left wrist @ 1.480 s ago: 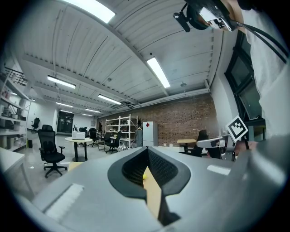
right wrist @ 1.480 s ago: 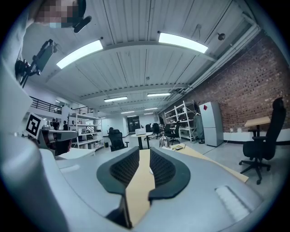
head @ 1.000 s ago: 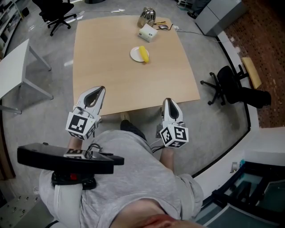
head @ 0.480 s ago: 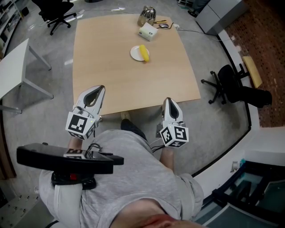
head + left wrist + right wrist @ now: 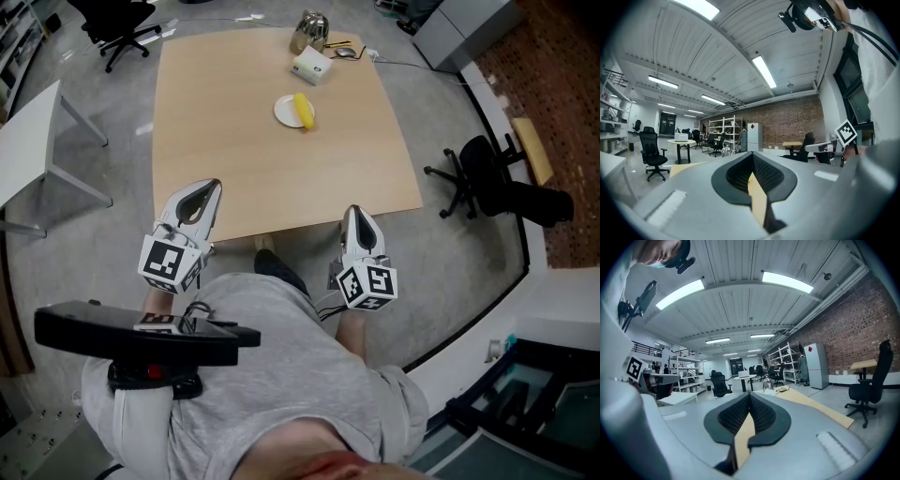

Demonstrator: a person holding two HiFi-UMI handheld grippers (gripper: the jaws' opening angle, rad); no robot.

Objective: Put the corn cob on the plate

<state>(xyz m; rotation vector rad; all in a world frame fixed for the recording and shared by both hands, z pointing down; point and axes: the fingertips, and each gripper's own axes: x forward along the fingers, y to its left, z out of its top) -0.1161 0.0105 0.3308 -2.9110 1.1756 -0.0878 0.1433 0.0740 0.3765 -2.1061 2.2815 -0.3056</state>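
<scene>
A white box (image 5: 311, 67) and a shiny metal pot (image 5: 309, 34) sit at the desk's (image 5: 234, 178) far end, and a black office chair (image 5: 487, 183) stands off to the right. The corn cob (image 5: 302, 111) lies on the white plate (image 5: 284, 114), just this side of the box and well away from both tools. The left hand-held gripper (image 5: 210, 188) and the right hand-held gripper (image 5: 354, 213) are held level at the near edge, pointing across the desk. Each has its jaws closed together and is empty.

Grey floor (image 5: 112, 197), brick wall (image 5: 792, 126), black office chairs (image 5: 487, 183), ceiling strip lights (image 5: 780, 281).

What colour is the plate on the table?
The plate is white; best in the head view.
</scene>
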